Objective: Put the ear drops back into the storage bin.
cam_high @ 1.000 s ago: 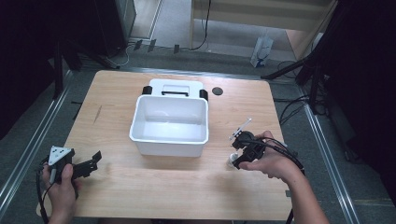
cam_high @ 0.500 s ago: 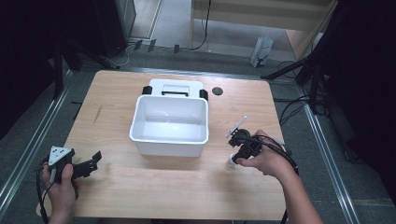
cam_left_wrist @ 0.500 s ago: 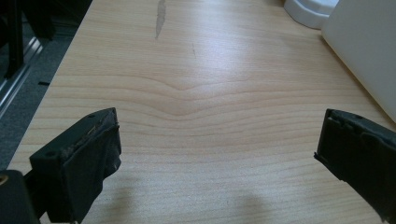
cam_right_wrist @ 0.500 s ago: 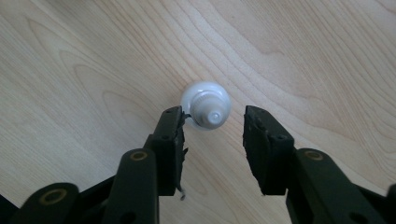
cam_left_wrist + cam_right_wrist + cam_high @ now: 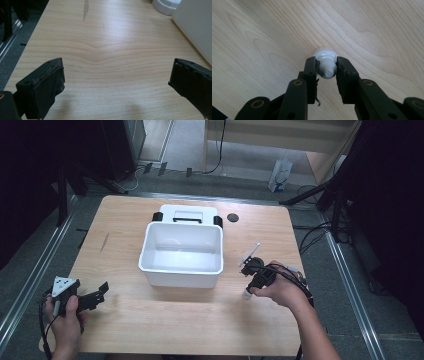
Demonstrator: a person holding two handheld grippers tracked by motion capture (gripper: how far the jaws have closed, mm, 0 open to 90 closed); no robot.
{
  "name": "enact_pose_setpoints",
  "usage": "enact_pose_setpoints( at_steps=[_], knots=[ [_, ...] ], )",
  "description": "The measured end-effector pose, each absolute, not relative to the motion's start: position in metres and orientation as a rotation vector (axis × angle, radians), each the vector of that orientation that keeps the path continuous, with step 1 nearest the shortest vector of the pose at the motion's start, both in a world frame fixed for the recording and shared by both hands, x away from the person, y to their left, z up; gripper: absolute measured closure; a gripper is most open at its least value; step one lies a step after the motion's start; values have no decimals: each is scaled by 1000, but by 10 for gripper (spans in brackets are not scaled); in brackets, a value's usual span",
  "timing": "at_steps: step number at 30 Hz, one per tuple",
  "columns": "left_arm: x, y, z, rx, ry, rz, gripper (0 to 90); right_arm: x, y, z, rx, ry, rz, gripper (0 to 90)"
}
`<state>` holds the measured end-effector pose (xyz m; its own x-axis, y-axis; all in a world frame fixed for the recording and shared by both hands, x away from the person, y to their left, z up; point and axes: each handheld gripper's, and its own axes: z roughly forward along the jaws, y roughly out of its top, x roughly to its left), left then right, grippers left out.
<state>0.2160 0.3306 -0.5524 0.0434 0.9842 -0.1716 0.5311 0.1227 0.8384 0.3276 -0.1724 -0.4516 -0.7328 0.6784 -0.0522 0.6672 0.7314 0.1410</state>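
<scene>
Right gripper (image 5: pixel 326 68) clamped on small white bottle (image 5: pixel 325 65), jaws just closed onto its neck, one pad each side. Bottle standing on the wooden surface (image 5: pixel 165 315), wider white base down, cap end toward the camera. In the high view: right gripper (image 5: pixel 248 290) pointing down at the surface, right of the white bin (image 5: pixel 182 252), near but not touching it. Behind the bin, touching its far wall, a white lid with black latches (image 5: pixel 188 215); small dark disc (image 5: pixel 232 217) just beyond. Left gripper (image 5: pixel 115 82) released, jaws wide apart, nothing between them, low over bare surface at the near left corner, well apart from the bin.
</scene>
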Motion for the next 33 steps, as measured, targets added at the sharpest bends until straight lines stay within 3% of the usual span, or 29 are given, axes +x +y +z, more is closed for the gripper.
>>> enact_pose_setpoints(
  at_steps=[13, 33],
  knots=[
    [216, 331, -552, 1517, 1598, 711, 5, 331, -173, -434, 1078, 2822, 200, 721],
    [217, 331, -552, 1510, 1600, 708, 5, 359, -156, -366, 1051, 2792, 282, 722]
  ],
)
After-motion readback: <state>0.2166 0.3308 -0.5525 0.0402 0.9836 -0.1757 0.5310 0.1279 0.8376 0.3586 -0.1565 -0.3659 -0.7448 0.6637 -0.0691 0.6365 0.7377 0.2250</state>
